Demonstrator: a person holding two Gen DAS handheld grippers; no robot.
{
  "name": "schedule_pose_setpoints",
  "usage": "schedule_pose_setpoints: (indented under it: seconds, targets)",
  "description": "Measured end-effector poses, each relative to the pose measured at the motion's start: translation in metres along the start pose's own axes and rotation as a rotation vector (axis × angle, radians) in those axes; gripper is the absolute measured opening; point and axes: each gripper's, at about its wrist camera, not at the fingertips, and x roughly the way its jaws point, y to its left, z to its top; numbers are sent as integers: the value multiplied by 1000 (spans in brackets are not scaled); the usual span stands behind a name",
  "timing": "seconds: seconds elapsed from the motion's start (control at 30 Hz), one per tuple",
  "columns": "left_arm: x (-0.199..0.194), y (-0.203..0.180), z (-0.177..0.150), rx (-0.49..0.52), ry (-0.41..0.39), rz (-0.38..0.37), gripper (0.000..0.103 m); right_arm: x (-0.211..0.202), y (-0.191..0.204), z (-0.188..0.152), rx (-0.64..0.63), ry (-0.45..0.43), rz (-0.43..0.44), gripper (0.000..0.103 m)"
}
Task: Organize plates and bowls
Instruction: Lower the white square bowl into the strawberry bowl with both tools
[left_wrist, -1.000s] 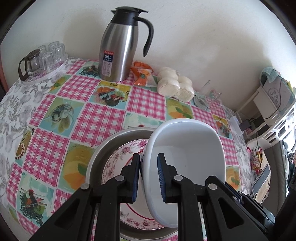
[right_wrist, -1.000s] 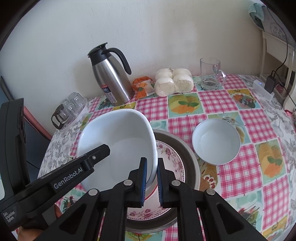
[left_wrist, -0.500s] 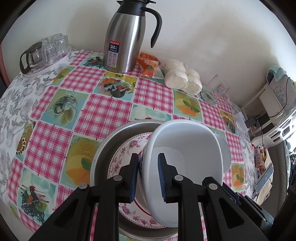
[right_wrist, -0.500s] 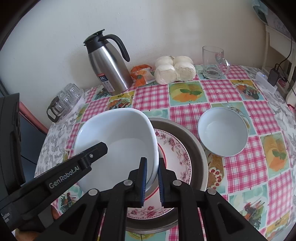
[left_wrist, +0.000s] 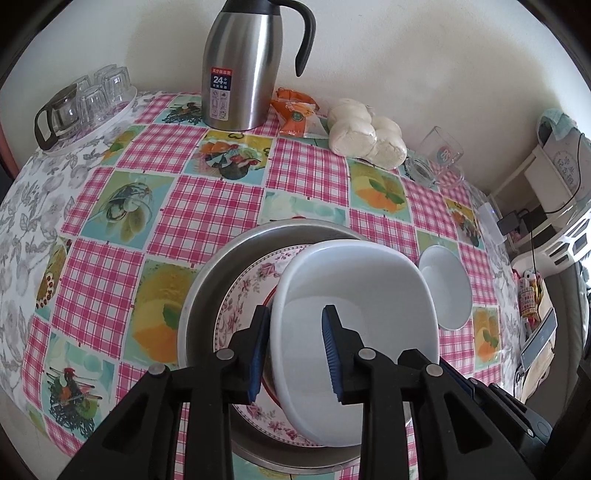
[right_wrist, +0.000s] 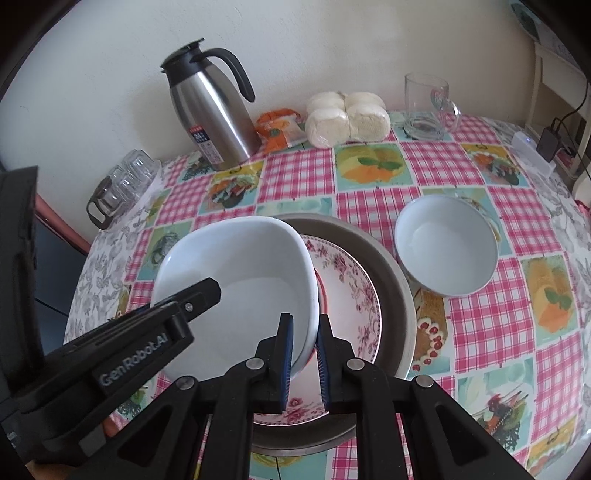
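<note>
A large white squarish bowl is over a floral plate that lies in a round metal tray. My left gripper has its jaws apart, one on each side of the bowl's left rim. My right gripper is shut on the bowl's right rim. A small white bowl sits on the table right of the tray.
A steel thermos jug, an orange snack packet, wrapped buns and a glass mug stand along the far wall. A tray of glasses sits far left. A shelf with cables is at the right.
The left gripper's jaws have opened around the bowl's rim. Both cameras have come lower and closer to the table with the bowl. The small bowl has come into the left view.
</note>
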Motion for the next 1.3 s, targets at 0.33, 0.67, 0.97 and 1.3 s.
schedule_pose_setpoints:
  seconds: [0.33, 0.67, 0.97, 1.3]
  targets:
    - [0, -1, 1, 8, -1, 2, 32, 4, -4, -1, 13, 1, 9, 16]
    - [-3, 0, 2, -8, 1, -7, 32, 4, -3, 0, 19, 0, 4, 18]
    - [-11, 4, 4, -22, -25, -12, 36, -5, -2, 2, 24, -27, 11, 19]
    - [-26, 12, 8, -58, -70, -16, 46, -24, -6, 6, 46, -91, 13, 31]
